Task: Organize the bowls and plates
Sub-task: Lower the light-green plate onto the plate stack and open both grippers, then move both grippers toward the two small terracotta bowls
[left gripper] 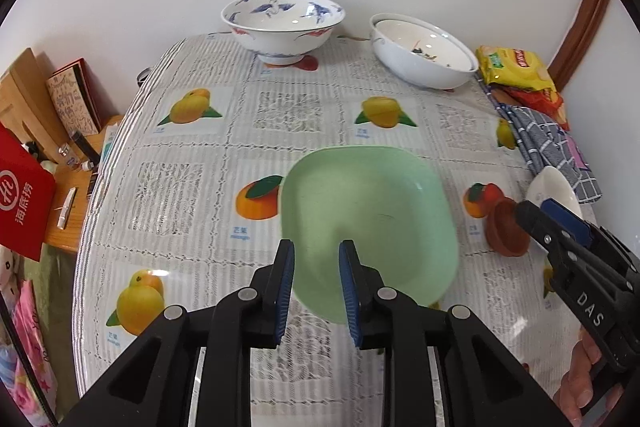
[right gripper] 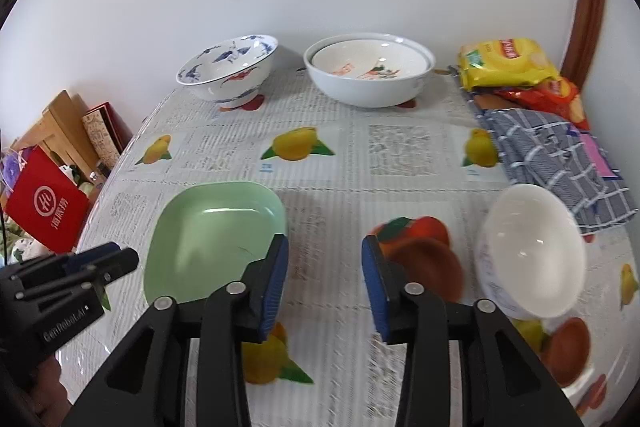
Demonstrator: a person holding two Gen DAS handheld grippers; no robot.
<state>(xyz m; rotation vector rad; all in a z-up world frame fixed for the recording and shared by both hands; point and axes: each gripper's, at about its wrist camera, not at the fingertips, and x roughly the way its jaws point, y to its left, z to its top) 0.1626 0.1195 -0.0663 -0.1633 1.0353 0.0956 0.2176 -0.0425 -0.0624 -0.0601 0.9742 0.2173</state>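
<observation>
Our left gripper (left gripper: 316, 259) hangs a little apart over the near edge of the green plate (left gripper: 372, 211), holding nothing. Our right gripper (right gripper: 325, 259) is wider apart and empty. The table (left gripper: 200, 147) has a fruit-picture cloth by a white wall. The right gripper says "DAS". A brown dish (right gripper: 432, 267) and a white bowl (right gripper: 532, 251) sit nearby.

On the table (right gripper: 340, 155), a footed bowl (right gripper: 230, 73) stands at the far edge toward the left corner, with nested bowls (right gripper: 370, 75) just to its right. Snack packets (right gripper: 508, 65) lie in the far right corner, on a folded cloth (right gripper: 560, 163) along the right edge. A square plate (right gripper: 208, 235) sits near the middle. Right of it lie a small saucer (right gripper: 432, 263) and then a small bowl (right gripper: 532, 251).
</observation>
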